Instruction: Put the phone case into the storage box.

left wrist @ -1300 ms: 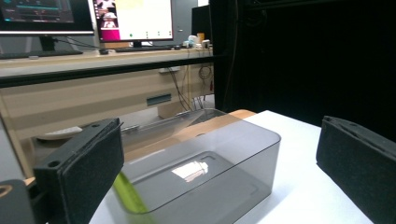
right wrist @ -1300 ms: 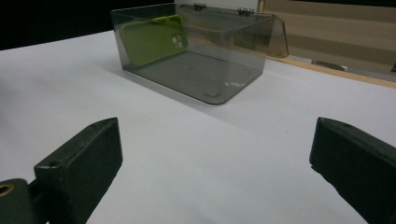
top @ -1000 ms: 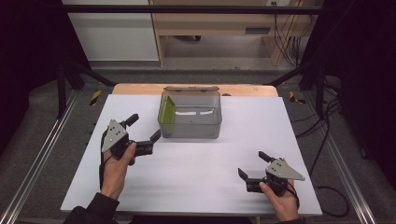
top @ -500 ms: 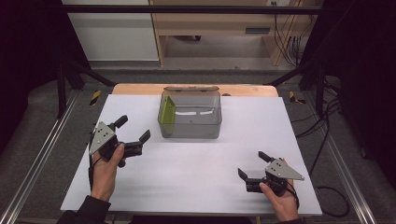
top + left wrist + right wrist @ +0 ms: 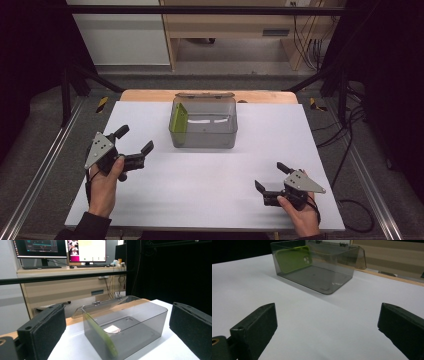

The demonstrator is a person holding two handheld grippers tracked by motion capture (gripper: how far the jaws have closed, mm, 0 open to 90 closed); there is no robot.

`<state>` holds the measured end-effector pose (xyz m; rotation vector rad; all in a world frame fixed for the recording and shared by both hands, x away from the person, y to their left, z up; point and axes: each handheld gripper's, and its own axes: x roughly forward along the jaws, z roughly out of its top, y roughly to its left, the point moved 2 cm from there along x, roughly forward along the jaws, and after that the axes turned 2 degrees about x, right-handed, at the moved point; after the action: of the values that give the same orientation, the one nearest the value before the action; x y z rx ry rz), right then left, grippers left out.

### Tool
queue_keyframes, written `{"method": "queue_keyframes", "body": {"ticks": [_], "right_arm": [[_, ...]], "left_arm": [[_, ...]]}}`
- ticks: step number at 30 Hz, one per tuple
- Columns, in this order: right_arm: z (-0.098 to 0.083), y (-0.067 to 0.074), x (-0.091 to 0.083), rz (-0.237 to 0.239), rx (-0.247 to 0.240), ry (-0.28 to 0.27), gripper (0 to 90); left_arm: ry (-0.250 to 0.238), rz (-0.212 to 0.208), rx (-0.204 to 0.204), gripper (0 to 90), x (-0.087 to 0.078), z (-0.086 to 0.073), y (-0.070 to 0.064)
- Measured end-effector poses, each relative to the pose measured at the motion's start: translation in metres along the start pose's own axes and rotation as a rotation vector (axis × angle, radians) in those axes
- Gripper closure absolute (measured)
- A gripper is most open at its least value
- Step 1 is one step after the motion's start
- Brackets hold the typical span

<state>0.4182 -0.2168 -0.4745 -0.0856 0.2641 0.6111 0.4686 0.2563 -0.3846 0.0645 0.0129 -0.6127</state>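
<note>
A clear smoky plastic box (image 5: 203, 124) stands in the upper middle of the high view on the white table (image 5: 210, 185), its hinged lid swung back toward the far edge, so the inside is free to reach from above. A lime-green phone case (image 5: 178, 119) leans upright against the box's left wall, seen through the tinted side in the right gripper view (image 5: 293, 259). The left gripper (image 5: 134, 145) sits at the left of the frame, fingers spread wide and empty, aimed at the box, which its own camera frames between the pads. The right gripper (image 5: 270, 178) rests low at the lower right, well apart from the box, fingers likewise parted and holding nothing, probably parked clear of the work.
</note>
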Motion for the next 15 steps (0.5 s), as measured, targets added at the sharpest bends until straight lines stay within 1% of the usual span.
{"method": "queue_keyframes", "body": {"ticks": [9, 15], "right_arm": [[0.000, 0.000, 0.000, 0.005, -0.004, 0.001, 2.7], [-0.001, 0.001, 0.000, 0.007, -0.005, 0.005, 2.7]], "left_arm": [[0.002, 0.015, -0.009, 0.5, -0.016, -0.005, 0.007], [0.003, 0.027, -0.017, 0.5, -0.024, -0.007, 0.012]]}}
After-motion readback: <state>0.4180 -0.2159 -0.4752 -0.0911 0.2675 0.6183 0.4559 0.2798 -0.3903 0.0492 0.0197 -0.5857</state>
